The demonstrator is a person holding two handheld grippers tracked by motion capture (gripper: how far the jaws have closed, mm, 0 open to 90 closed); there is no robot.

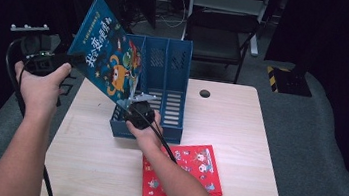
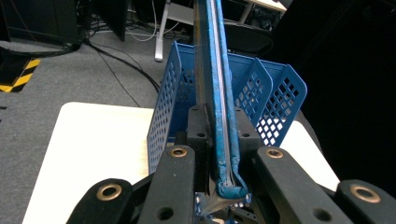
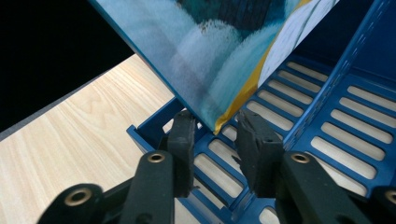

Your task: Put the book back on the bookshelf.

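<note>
Clearly the work in hand is filing the blue book (image 1: 109, 54) into the blue file rack (image 1: 169, 127), which stands on the table (image 1: 238, 136). The book hangs tilted over the rack's left compartment, its lower corner dipping toward the slot while its top leans up and away to the left of the rack. The left gripper (image 1: 69, 58) is clamped on the book's edge — in its own view the two jaws press flat against the covers of the book (image 2: 223, 116), edge-on, with the rack (image 2: 261, 93) just beyond. That firm pinch carries the weight and sets the angle.

The right gripper (image 1: 134, 104) sits at the rack's front wall, jaws apart, with the book's lower corner (image 3: 219, 112) between them but not touching either pad. Likely it is there to steer the corner into the slotted floor of the rack (image 3: 327, 130) rather than to lift.

A red book (image 1: 183, 172) lies flat on the table just in front of the rack — probably next in line.
</note>
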